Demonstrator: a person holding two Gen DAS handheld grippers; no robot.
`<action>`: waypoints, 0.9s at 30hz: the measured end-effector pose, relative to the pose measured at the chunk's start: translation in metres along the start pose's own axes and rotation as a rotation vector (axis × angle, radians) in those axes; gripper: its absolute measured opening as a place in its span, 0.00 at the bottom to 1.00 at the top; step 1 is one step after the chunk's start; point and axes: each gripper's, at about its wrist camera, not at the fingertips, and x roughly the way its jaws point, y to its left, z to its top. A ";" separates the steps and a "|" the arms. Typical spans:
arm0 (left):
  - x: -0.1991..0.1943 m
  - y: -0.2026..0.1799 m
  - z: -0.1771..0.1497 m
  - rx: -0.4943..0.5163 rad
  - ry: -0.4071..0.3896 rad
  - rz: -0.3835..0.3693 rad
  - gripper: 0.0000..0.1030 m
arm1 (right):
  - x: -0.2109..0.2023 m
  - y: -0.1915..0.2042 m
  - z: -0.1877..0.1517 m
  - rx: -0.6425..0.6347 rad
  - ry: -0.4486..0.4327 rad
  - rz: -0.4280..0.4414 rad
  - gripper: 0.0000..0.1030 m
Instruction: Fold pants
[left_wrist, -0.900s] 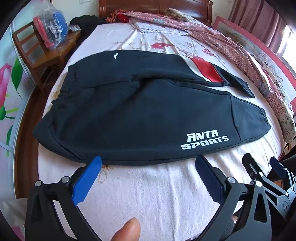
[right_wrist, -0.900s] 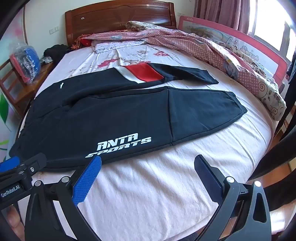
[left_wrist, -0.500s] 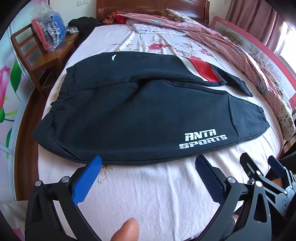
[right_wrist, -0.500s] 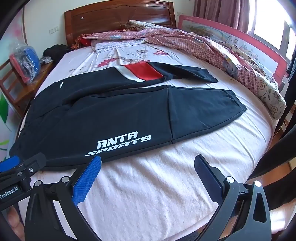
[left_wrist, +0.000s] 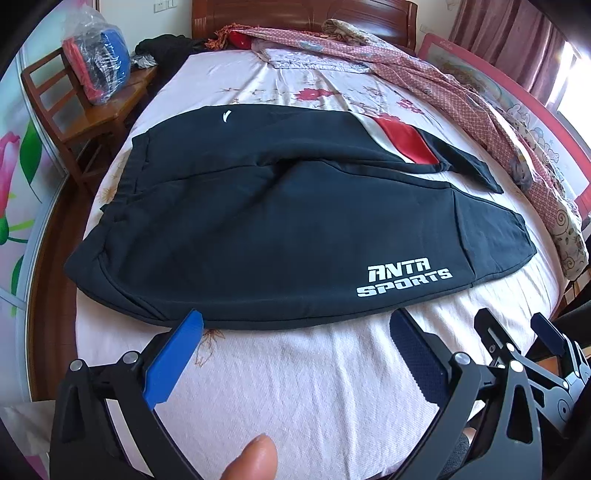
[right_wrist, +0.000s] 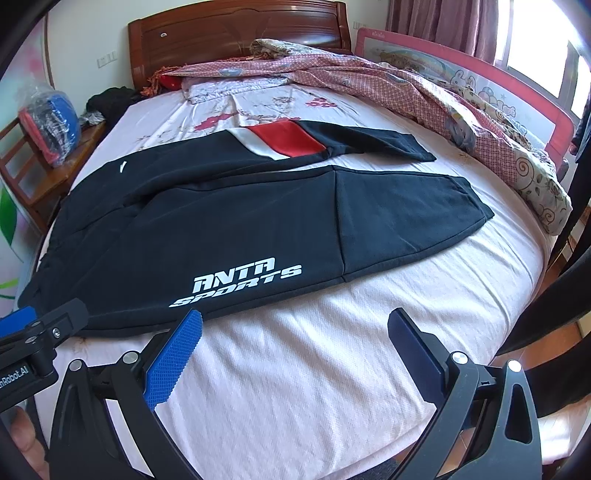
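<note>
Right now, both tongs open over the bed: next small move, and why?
Probably ease both down to the pants' near edge. The left tongs and right tongs hang wide open over bare sheet, holding nothing; the pants lie flat, legs apart, unfolded.

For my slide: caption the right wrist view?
Open right gripper hovers over the bed near unfolded black pants.

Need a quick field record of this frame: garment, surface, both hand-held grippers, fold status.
garment: black pants, spread flat, legs apart, white ANTA SPORTS print
surface: bed sheet
left hand-held gripper: open, empty, at the pants' near edge
right hand-held gripper: open, empty, at the pants' near edge
fold status: not started
</note>
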 end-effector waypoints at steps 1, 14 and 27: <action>-0.001 0.000 0.000 0.004 -0.005 0.004 0.98 | 0.000 0.000 0.000 0.001 -0.001 0.003 0.97; -0.008 0.005 0.000 -0.028 -0.052 -0.014 0.98 | -0.002 0.000 -0.002 0.002 -0.006 0.009 0.97; 0.002 0.012 -0.002 -0.061 -0.001 -0.024 0.98 | -0.004 -0.002 0.001 0.014 -0.007 0.009 0.97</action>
